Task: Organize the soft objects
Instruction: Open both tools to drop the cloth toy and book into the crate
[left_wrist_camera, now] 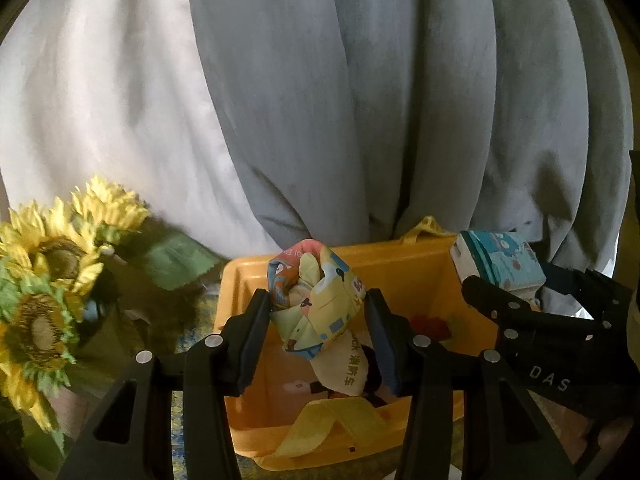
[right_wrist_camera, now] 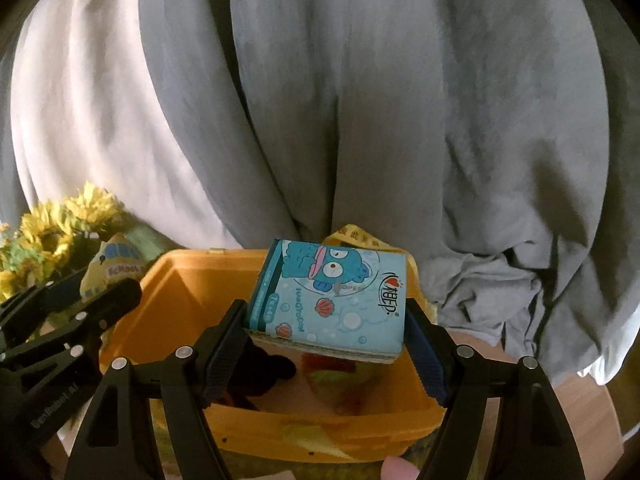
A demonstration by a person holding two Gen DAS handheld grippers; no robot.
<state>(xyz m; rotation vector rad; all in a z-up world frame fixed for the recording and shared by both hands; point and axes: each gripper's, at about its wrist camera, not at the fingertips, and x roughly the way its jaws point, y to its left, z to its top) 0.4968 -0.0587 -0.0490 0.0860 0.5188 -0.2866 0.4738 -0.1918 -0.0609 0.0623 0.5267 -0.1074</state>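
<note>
My left gripper (left_wrist_camera: 318,320) is shut on a soft fabric toy (left_wrist_camera: 316,300) printed with cartoon vehicles, held above the open orange bin (left_wrist_camera: 400,260). A blue tissue pack (right_wrist_camera: 328,300) with a cartoon fish sits between the pads of my right gripper (right_wrist_camera: 326,340), which is shut on it over the same orange bin (right_wrist_camera: 180,288). In the left wrist view the tissue pack (left_wrist_camera: 500,264) and right gripper show at the right. The fabric toy (right_wrist_camera: 116,264) shows at the left of the right wrist view. Soft items lie dark and blurred in the bin's bottom.
Grey and white curtains (left_wrist_camera: 360,100) hang close behind the bin. Artificial sunflowers (left_wrist_camera: 48,280) stand at the left, beside the bin. A yellow strap (left_wrist_camera: 332,428) drapes over the bin's near rim. A pink object (right_wrist_camera: 400,470) peeks in at the bottom edge.
</note>
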